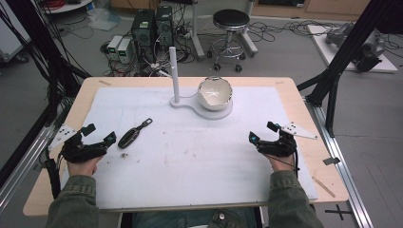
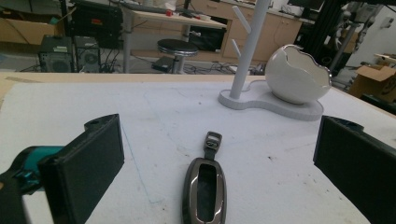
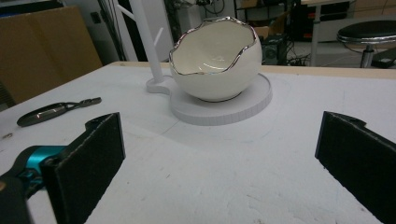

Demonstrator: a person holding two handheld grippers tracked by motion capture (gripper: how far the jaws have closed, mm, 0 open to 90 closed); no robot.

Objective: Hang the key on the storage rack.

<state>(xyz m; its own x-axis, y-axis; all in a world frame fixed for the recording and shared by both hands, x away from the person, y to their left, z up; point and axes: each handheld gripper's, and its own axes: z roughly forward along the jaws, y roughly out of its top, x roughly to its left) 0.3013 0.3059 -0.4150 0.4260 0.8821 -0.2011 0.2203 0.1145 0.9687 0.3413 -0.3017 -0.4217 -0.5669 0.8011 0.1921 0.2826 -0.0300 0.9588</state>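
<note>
A dark car key fob (image 1: 133,135) with a short strap lies flat on the white mat, left of centre. My left gripper (image 1: 98,134) rests open just left of it; in the left gripper view the fob (image 2: 205,189) lies between and ahead of the wide-apart jaws, untouched. A white egg-shaped bowl (image 1: 215,93) with a silver jagged rim sits on a white stand (image 1: 190,103) beside an upright post (image 1: 174,73). My right gripper (image 1: 261,133) rests open on the mat at the right, facing the bowl (image 3: 215,60), nothing between its jaws.
The white mat (image 1: 190,152) covers most of the wooden table (image 1: 304,109). A small dark speck (image 1: 124,155) lies near the fob. Beyond the table stand a stool (image 1: 230,28), computer boxes (image 1: 152,28) and cables on the floor.
</note>
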